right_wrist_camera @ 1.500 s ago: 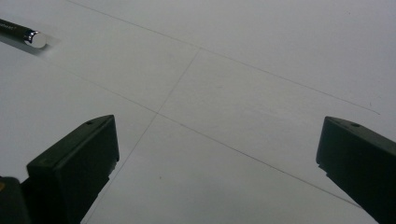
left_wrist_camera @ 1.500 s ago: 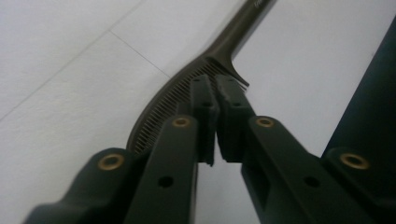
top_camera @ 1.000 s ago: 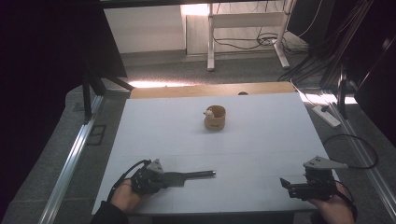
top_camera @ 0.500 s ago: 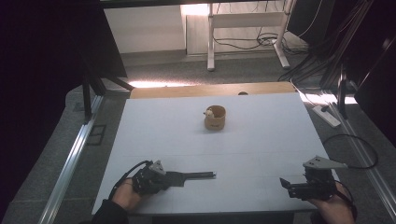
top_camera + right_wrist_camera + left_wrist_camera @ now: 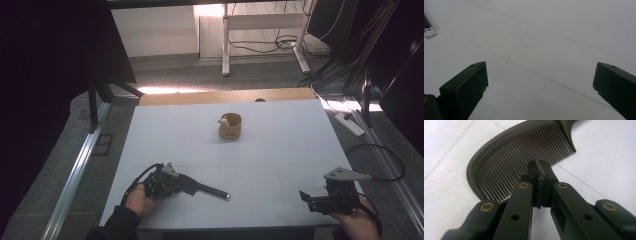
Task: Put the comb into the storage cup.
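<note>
The comb [image 5: 524,152] was dark grey-brown plastic, with a curved back and a long row of fine, close-set teeth that grew shorter toward one end. It lay flat and low over the white table, its teeth pointing back toward the left gripper [image 5: 540,173], whose closed jaws met at the tooth edge near the middle of the row. In the high view the comb [image 5: 186,183] reached out from the front of that gripper, and its thin tail handle [image 5: 215,192] ran on away from the jaws, ending in a shiny metal tip.
</note>
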`<state>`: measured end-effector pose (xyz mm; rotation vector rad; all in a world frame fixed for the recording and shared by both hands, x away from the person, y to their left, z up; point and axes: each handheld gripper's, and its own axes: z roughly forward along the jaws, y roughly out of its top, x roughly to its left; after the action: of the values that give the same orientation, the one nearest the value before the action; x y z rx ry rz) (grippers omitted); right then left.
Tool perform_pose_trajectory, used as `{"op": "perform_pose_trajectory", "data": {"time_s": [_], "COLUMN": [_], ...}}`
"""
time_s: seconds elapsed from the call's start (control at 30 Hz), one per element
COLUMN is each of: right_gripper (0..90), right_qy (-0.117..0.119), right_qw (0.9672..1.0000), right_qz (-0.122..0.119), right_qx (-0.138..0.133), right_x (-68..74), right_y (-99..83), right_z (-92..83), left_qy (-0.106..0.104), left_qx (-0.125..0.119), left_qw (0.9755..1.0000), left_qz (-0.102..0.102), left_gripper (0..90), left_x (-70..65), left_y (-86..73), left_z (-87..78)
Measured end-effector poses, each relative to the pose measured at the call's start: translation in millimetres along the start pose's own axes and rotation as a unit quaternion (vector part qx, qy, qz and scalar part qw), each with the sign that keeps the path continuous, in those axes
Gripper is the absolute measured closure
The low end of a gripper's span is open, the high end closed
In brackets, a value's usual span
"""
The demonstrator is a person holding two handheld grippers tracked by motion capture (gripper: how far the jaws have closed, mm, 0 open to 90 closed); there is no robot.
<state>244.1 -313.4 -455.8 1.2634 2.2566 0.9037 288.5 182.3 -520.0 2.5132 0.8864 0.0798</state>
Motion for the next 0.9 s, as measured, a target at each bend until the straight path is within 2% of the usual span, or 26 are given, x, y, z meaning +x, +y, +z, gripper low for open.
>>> {"op": "perform_pose_trajectory", "data": {"time_s": [0.3, 0.9], "right_gripper": [0.5, 0.6], "right_qy": [-0.001, -0.002], "right_qw": [1.0, 1.0], "right_qz": [-0.001, 0.0], "right_qx": [0.002, 0.005], "right_x": [0.3, 0.4], "right_y": [0.3, 1.2], "right_z": [0.5, 1.9], "left_qy": [0.011, 0.033], "left_qx": [-0.012, -0.023], "left_qw": [0.9997, 0.9989], "left_qz": [-0.016, -0.023], "left_gripper": [88.6, 88.6], "left_x": [11.0, 28.9], "left_y": [15.9, 48.2], "left_z": [8.5, 22.8]}}
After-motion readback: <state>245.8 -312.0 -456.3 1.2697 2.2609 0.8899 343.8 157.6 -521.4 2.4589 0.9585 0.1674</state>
